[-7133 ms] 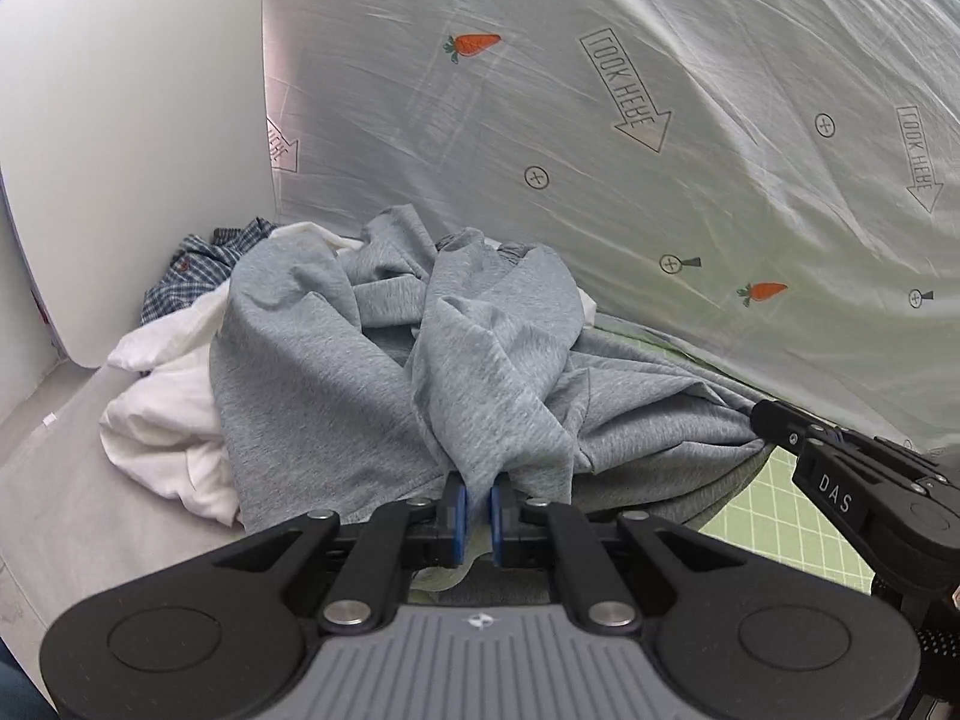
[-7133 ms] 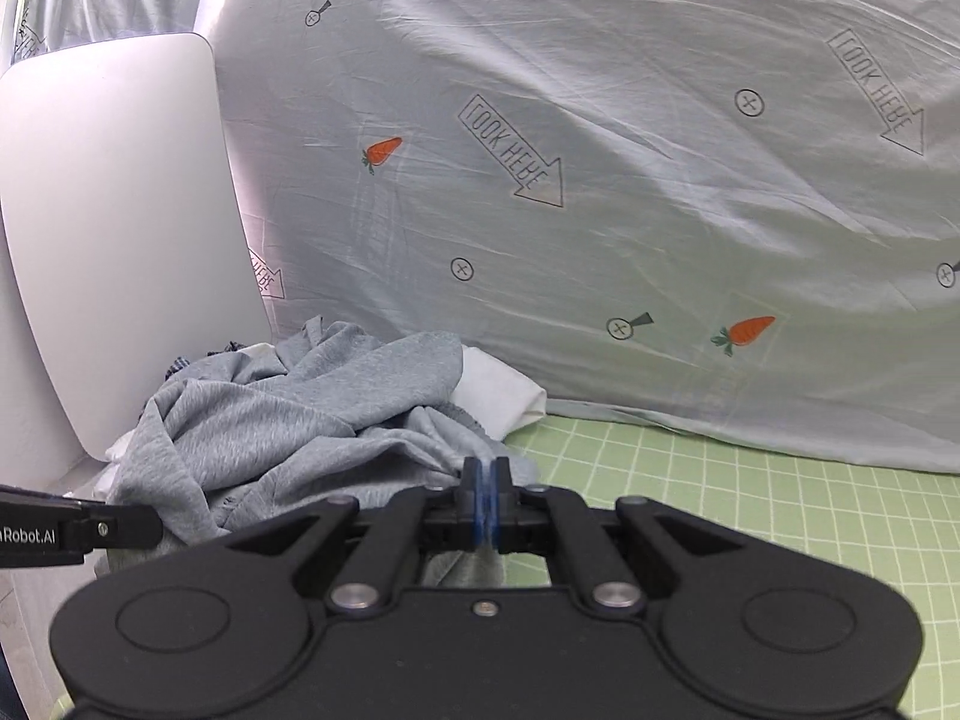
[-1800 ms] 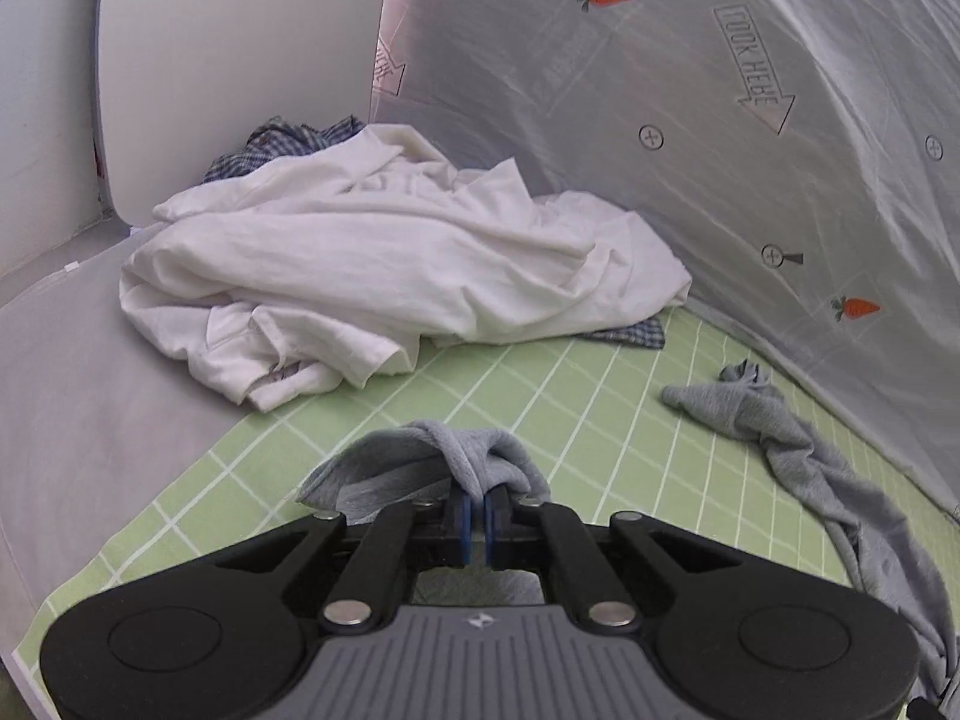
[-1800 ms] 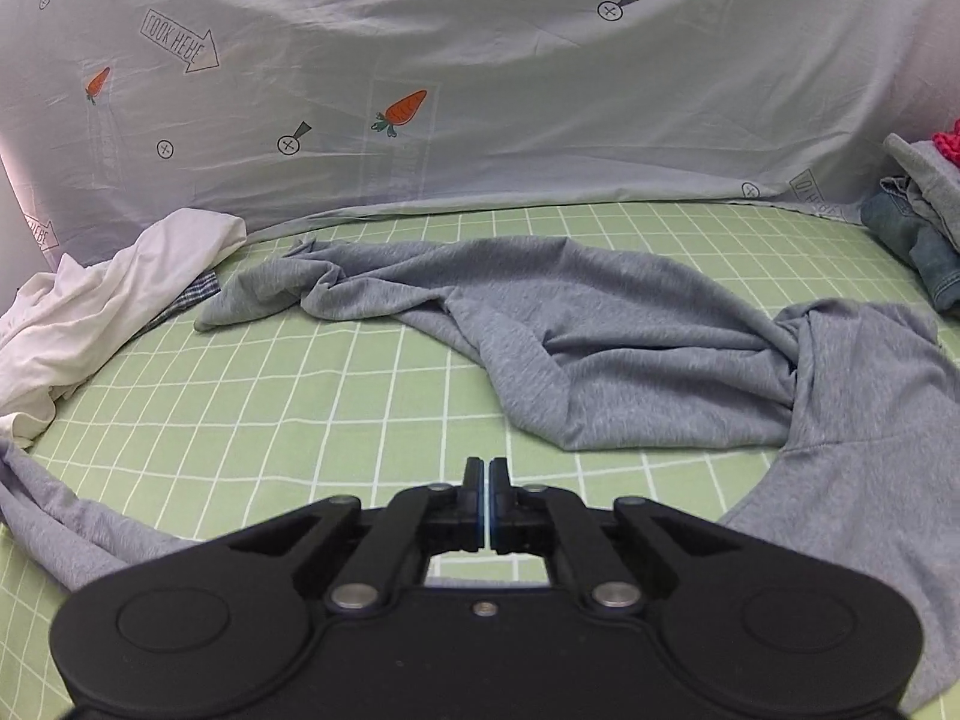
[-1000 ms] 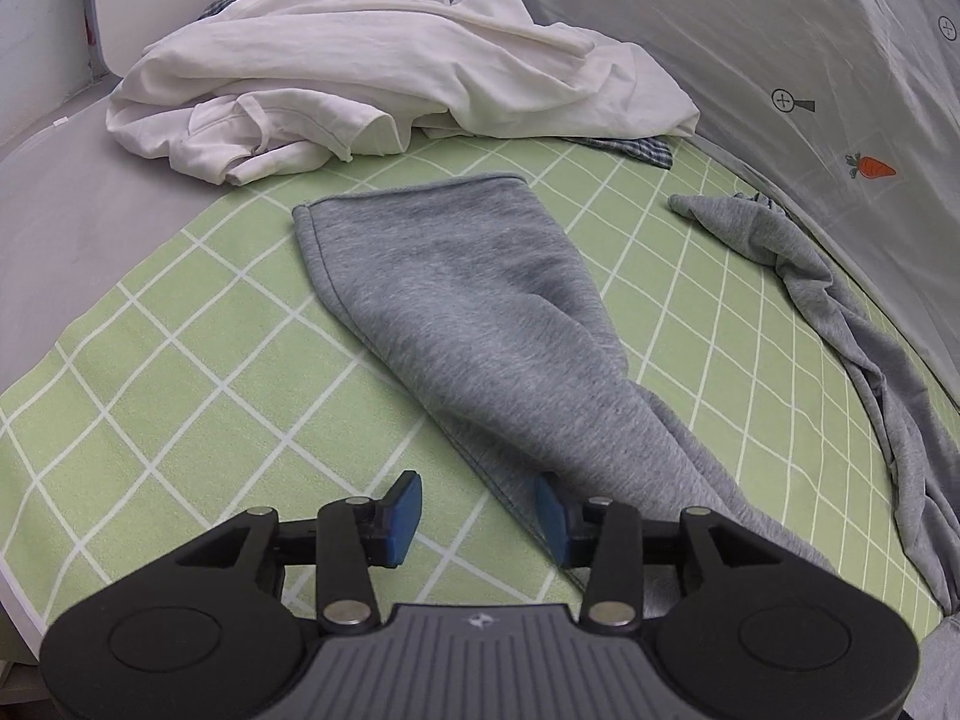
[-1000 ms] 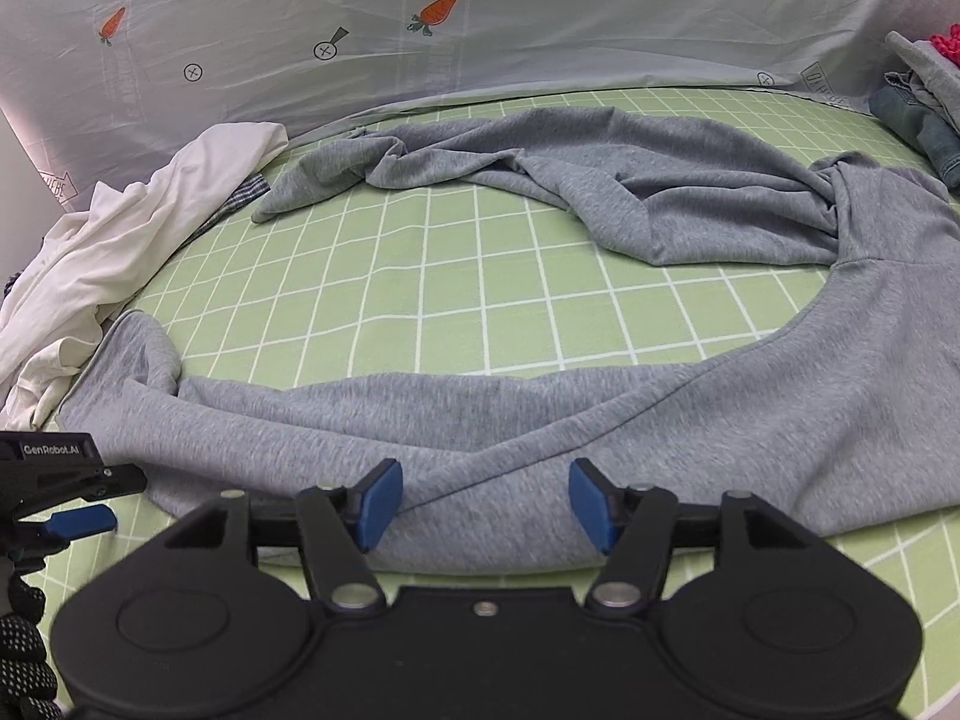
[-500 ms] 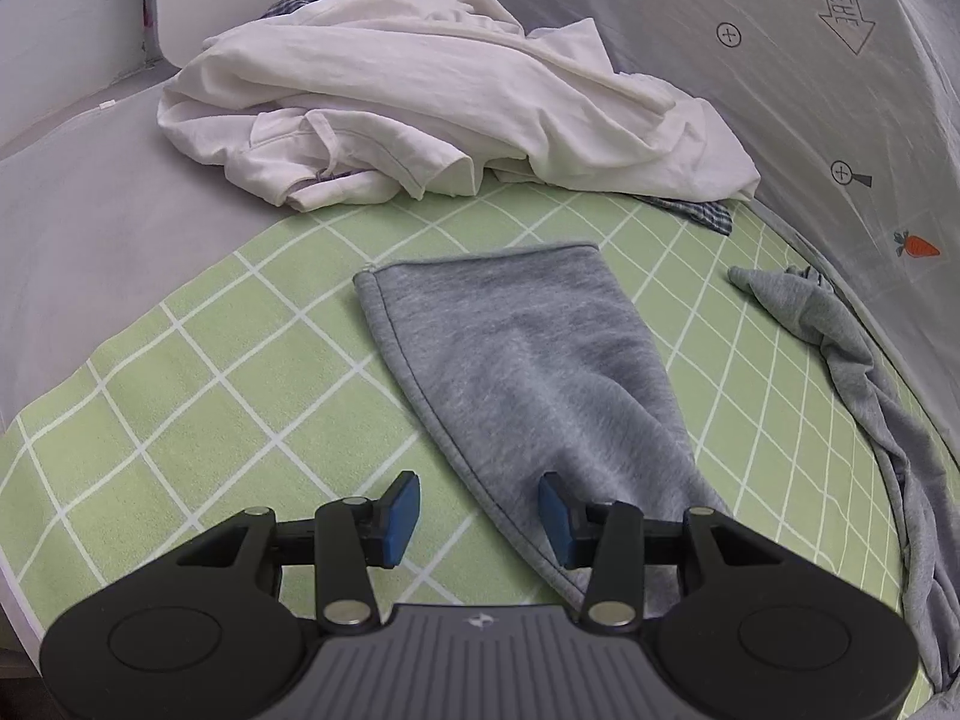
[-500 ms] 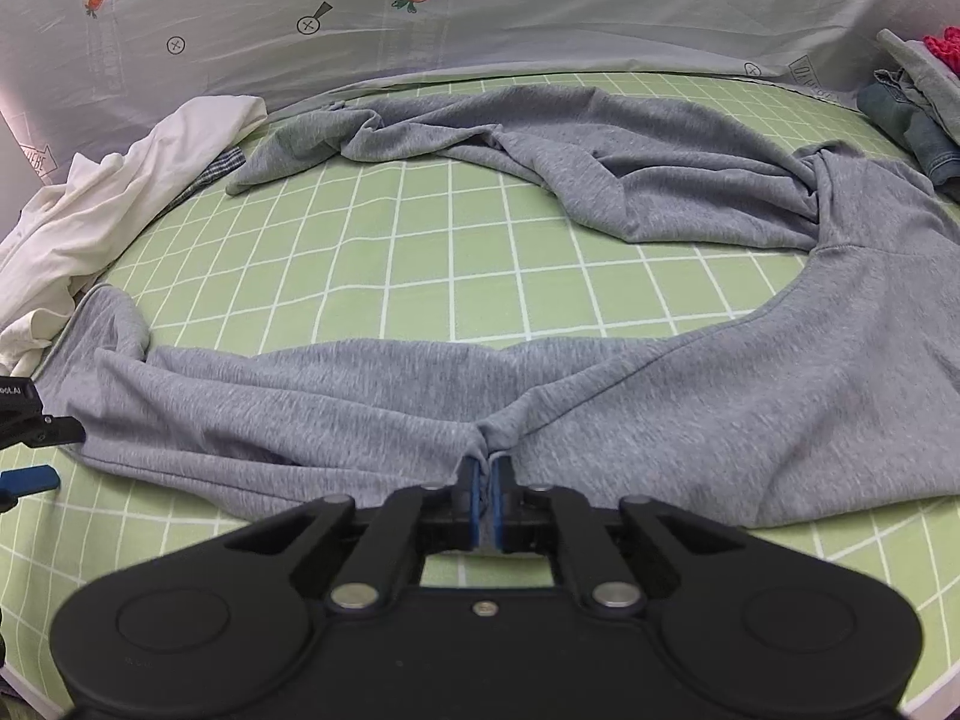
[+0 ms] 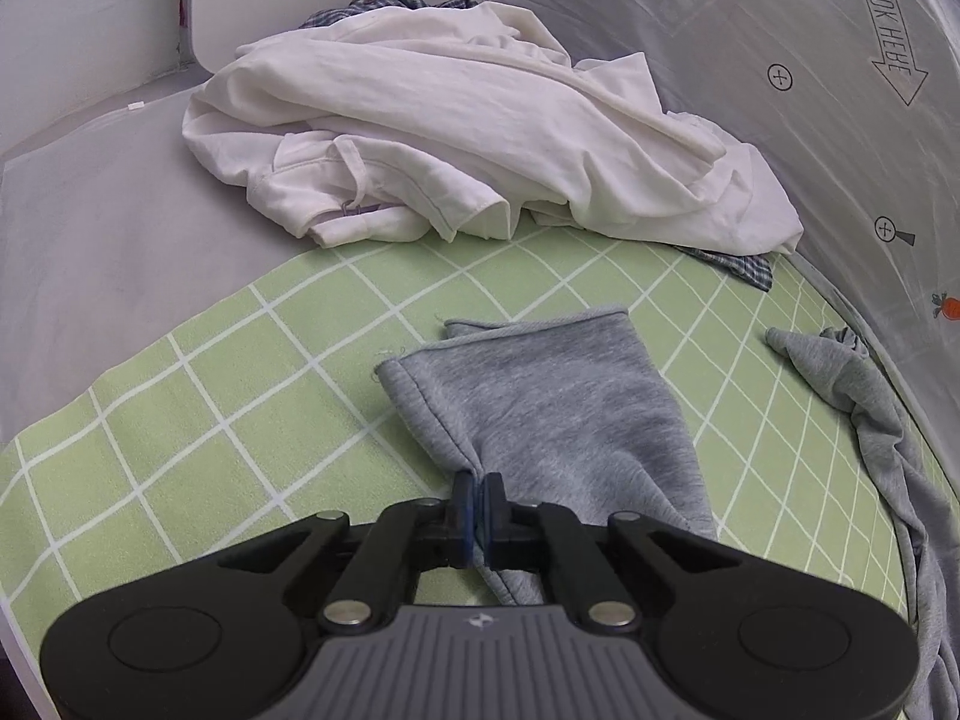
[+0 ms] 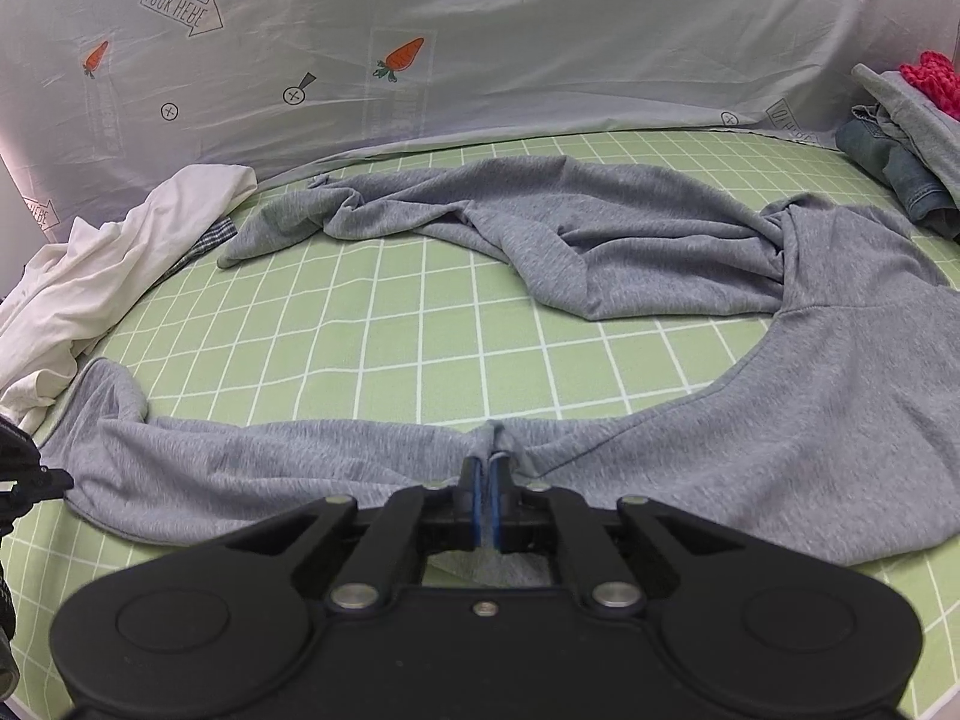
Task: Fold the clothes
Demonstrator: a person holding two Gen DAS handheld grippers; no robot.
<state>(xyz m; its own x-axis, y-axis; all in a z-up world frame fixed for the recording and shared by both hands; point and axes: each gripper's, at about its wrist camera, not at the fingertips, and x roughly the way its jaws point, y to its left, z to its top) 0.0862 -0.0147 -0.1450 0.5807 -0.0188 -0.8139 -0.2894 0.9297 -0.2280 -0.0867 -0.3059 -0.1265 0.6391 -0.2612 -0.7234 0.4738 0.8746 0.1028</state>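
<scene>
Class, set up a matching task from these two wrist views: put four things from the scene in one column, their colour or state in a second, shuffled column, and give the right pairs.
Things:
1. gray garment
2. white shirt
3. mat
4. left gripper

Colour or state:
A. green with white grid lines
B. crumpled in a pile at the mat's edge
C. shut on gray fabric
D. spread across the mat in a curve

Pairs: 1-D, 2-B, 3-A, 4-C

Even, soft overhead light, faint shadows; both views are sharp, with strong fisheye bending and dark vignetted corners.
</scene>
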